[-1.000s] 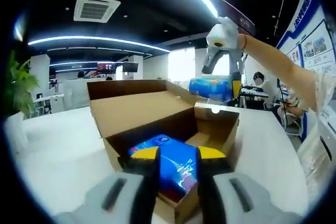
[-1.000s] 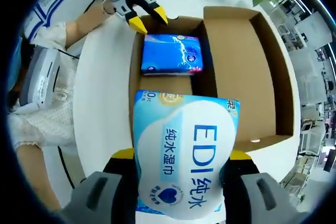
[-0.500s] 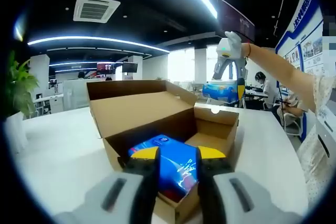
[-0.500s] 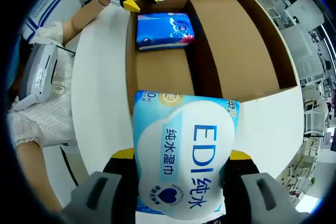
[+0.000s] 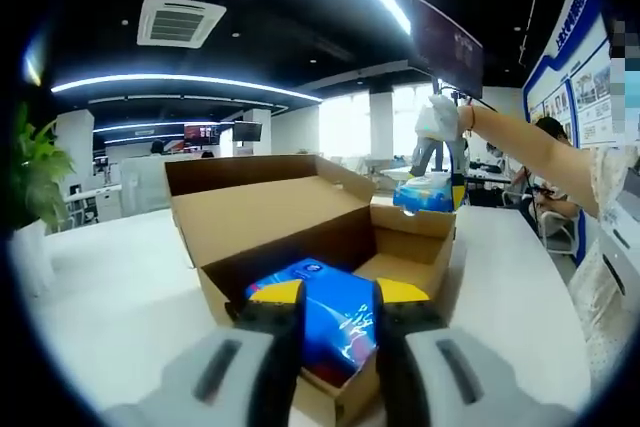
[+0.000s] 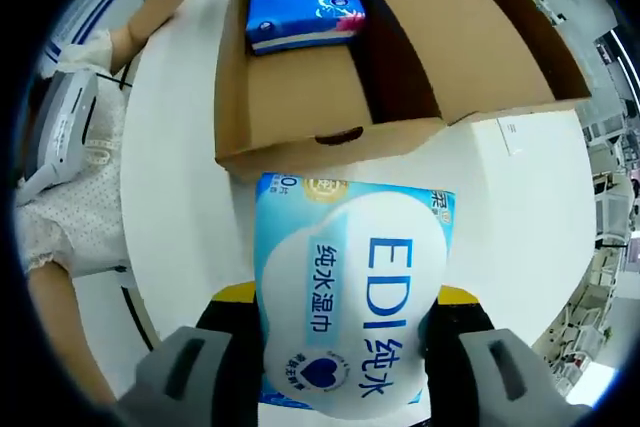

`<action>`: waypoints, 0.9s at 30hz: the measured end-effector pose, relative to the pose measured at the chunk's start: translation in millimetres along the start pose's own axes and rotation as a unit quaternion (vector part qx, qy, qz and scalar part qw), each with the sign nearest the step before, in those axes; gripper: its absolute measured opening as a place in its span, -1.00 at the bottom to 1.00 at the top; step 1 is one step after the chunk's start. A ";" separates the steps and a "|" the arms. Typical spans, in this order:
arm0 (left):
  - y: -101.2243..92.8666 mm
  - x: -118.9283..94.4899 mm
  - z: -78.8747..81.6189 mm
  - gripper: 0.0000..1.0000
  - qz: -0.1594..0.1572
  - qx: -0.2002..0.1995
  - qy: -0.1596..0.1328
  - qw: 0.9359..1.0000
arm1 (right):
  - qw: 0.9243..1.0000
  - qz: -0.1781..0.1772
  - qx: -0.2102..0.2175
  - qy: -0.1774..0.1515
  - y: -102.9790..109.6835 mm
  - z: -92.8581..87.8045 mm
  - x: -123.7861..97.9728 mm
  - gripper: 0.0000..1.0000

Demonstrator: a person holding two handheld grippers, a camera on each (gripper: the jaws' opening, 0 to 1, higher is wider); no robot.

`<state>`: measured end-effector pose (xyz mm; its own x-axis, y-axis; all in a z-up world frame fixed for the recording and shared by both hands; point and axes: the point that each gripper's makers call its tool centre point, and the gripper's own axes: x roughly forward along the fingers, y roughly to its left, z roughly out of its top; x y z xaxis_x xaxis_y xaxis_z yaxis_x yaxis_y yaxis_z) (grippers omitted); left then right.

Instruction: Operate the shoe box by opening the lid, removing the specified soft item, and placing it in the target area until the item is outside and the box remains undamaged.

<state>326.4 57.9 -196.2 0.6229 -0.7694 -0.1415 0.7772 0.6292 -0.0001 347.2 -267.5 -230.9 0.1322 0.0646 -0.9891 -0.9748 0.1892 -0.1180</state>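
Observation:
An open brown shoe box (image 5: pixel 300 217) sits on a white table (image 5: pixel 110 287), its lid (image 6: pixel 480 27) folded back. Inside lies a dark blue soft pack (image 5: pixel 325 302), also visible from above (image 6: pixel 305 15). My left gripper (image 5: pixel 340 297) stands open at the box's near end, its yellow tips either side of the blue pack's corner without touching it. My right gripper (image 6: pixel 348 297) is shut on a light blue and white wet wipes pack (image 6: pixel 350 327) marked EDI, held above the table (image 6: pixel 180 197) just outside the box's end wall (image 6: pixel 330 142). That pack (image 5: pixel 430 192) shows beyond the box's far end.
A person's outstretched arm (image 5: pixel 530 142) and dotted white clothing (image 6: pixel 60 217) are on one side of the table. A small white label (image 6: pixel 510 132) lies on the table next to the box. A green plant (image 5: pixel 35 167) stands at the left. Office desks fill the background.
My right gripper has carried the wet wipes pack from above the box interior out past the end wall, over the table. The left gripper and the blue pack have stayed put.

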 end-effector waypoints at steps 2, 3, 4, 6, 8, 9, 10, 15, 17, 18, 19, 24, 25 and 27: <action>0.1 0.0 0.1 -0.46 0.000 0.000 0.000 1.000 | 1.000 0.004 0.004 -0.004 0.5 -3.1 6.1 0.29; 0.3 0.1 0.2 -0.46 0.000 -0.001 0.000 1.000 | 1.000 0.004 0.004 -0.006 0.5 -4.6 10.1 0.29; 0.6 0.1 0.3 -0.46 0.000 -0.002 -0.001 1.000 | 1.000 0.004 0.003 -0.007 0.3 -6.1 12.8 0.29; 0.5 0.3 0.4 -0.46 0.001 -0.005 -0.001 1.000 | 1.000 0.006 0.005 -0.009 0.2 -8.9 18.7 0.29; 0.7 0.4 0.6 -0.46 0.001 -0.006 -0.002 1.000 | 1.000 0.008 0.006 -0.009 0.3 -11.5 24.3 0.29; 0.3 0.6 0.8 -0.46 0.001 -0.005 -0.002 1.000 | 1.000 0.007 0.005 -0.010 -0.1 -13.5 28.6 0.29; 0.1 0.7 1.0 -0.46 0.001 -0.005 -0.002 1.000 | 1.000 0.007 0.004 -0.011 -0.4 -14.6 31.4 0.29; -2.0 1.3 1.3 -0.46 0.000 -0.004 -0.002 1.000 | 1.000 0.010 0.003 -0.015 2.0 -17.7 41.8 0.29; -2.6 1.5 1.4 -0.46 -0.001 -0.004 -0.002 1.000 | 1.000 0.008 0.002 -0.017 3.4 -18.1 45.6 0.29; -2.9 1.6 1.5 -0.46 -0.001 -0.003 -0.002 1.000 | 1.000 0.008 0.000 -0.018 3.6 -18.4 47.5 0.29; -2.8 1.5 1.5 -0.46 -0.001 -0.003 -0.002 1.000 | 1.000 0.007 -0.002 -0.018 3.6 -19.1 49.7 0.29; -2.6 1.3 1.8 -0.46 -0.001 -0.002 -0.002 1.000 | 1.000 0.006 -0.017 -0.018 -2.0 -24.4 63.2 0.29; -2.6 1.3 1.7 -0.46 -0.001 -0.003 -0.002 1.000 | 1.000 0.006 -0.022 -0.015 -2.9 -26.3 65.5 0.28; -2.7 1.3 1.6 -0.46 -0.002 -0.003 -0.002 1.000 | 0.999 0.003 -0.026 -0.026 -7.2 -24.9 64.1 0.27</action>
<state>325.2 55.0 -194.8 0.6204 -0.7721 -0.1377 0.7789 0.6271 -0.0071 358.2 -289.1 -295.7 0.1336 0.1166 -0.9842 -0.9835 0.1379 -0.1171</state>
